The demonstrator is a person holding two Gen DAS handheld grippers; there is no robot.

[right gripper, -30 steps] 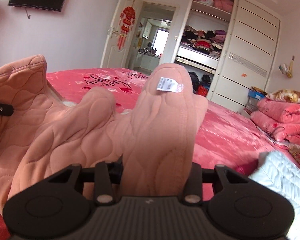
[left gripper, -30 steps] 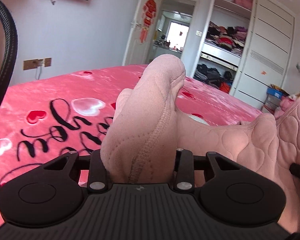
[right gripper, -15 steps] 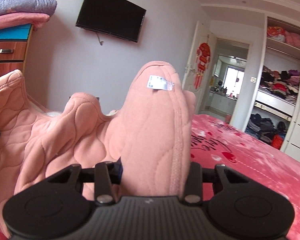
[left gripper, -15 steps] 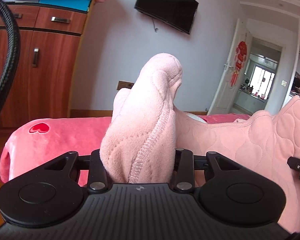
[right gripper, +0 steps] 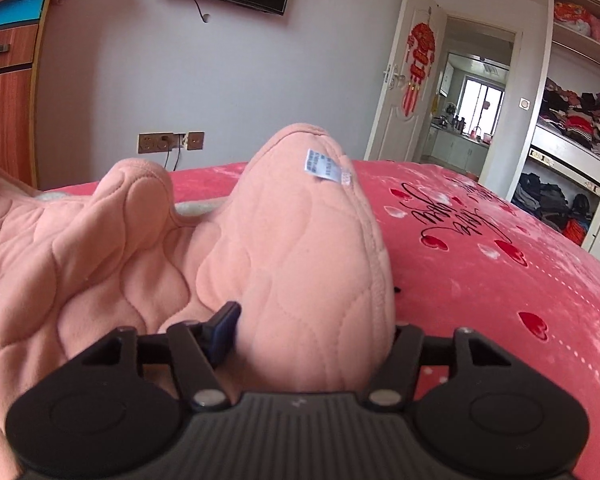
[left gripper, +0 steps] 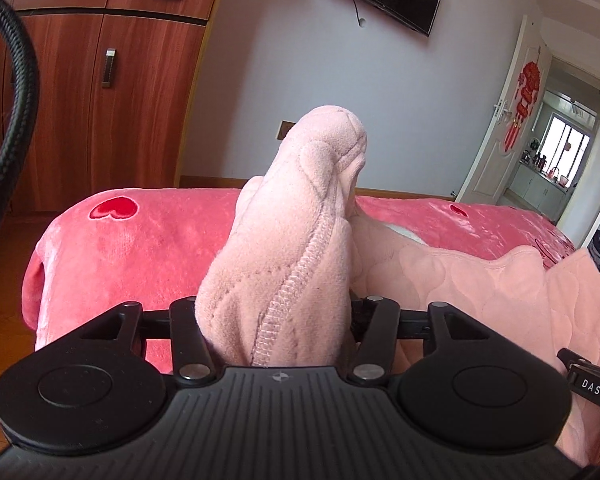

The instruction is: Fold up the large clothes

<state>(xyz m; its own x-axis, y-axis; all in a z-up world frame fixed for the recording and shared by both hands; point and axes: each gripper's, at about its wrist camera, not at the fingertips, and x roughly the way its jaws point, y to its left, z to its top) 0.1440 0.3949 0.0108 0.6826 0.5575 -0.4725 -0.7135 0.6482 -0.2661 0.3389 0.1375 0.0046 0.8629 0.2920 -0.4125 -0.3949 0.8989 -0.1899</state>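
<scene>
Lying spread across the red heart-print bed point(right gripper: 500, 280), between both grippers: quilted pink garment point(right gripper: 100, 264). Bunching up between the left gripper point(left gripper: 274, 320) jaws, now opening, pads no longer pressing. Standing likewise in the right gripper point(right gripper: 304, 332), jaws opening too, blue pad clear of cloth. Showing atop that fold: white care label point(right gripper: 324, 168).

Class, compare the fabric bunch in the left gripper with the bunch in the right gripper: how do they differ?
The left bunch shows fleecy fabric with a stitched seam; the right bunch shows smooth quilted fabric. The right bunch carries a white label; the left bunch shows none. Both are pink, stand upright between opening jaws, and belong to one garment.
</scene>
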